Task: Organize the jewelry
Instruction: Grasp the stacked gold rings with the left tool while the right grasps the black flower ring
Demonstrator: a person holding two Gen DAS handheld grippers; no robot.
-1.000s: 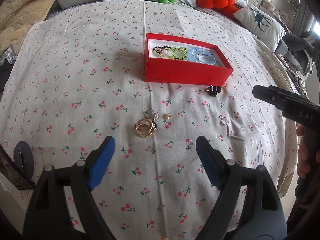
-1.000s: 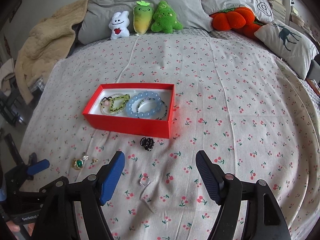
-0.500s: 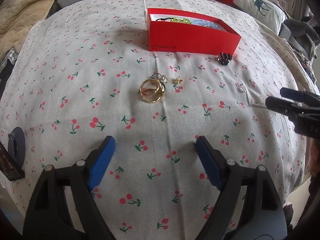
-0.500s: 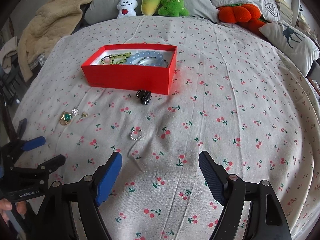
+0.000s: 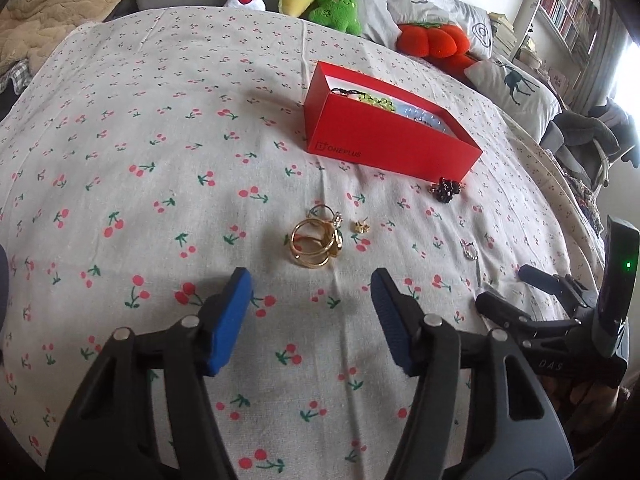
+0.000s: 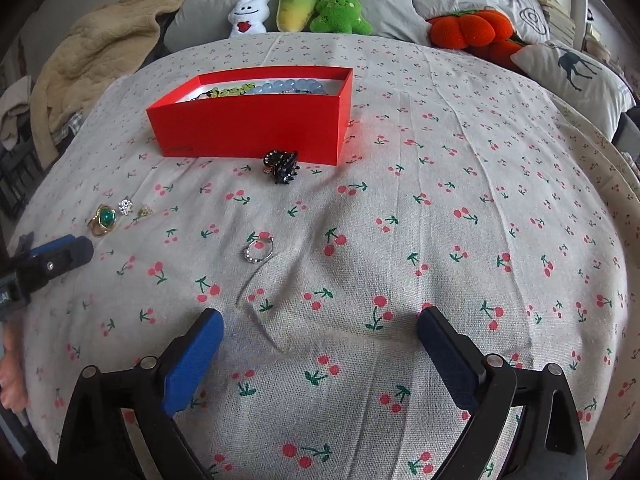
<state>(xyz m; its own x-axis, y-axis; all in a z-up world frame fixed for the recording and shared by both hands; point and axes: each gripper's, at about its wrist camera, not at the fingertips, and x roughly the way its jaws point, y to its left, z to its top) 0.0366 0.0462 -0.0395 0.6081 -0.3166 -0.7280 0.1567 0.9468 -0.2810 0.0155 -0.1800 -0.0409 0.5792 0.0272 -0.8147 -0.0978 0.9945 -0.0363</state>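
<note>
A red box point(image 5: 384, 148) point(image 6: 248, 128) holding bead bracelets sits on the cherry-print bedspread. In front of it lie a gold ring point(image 5: 316, 242) with a green stone point(image 6: 105, 218), a small crystal piece point(image 6: 126, 205), a gold stud point(image 5: 360, 226), a black hair claw point(image 5: 445, 190) point(image 6: 281, 167) and a thin beaded ring point(image 5: 469, 249) point(image 6: 258, 250). My left gripper point(image 5: 310, 312) is open and empty, low over the cloth just short of the gold ring. My right gripper point(image 6: 318, 348) is open and empty, short of the beaded ring.
Plush toys point(image 6: 298, 8), an orange pumpkin cushion point(image 6: 470, 30) and pillows point(image 6: 576, 72) line the head of the bed. A beige blanket point(image 6: 92, 56) lies at the far left. The bed edge drops off at the right in the left wrist view point(image 5: 580, 208).
Both grippers have dropped lower and moved closer to the jewelry. The gold ring is now just ahead of the left jaws, the beaded ring ahead of the right jaws. Both stayed open.
</note>
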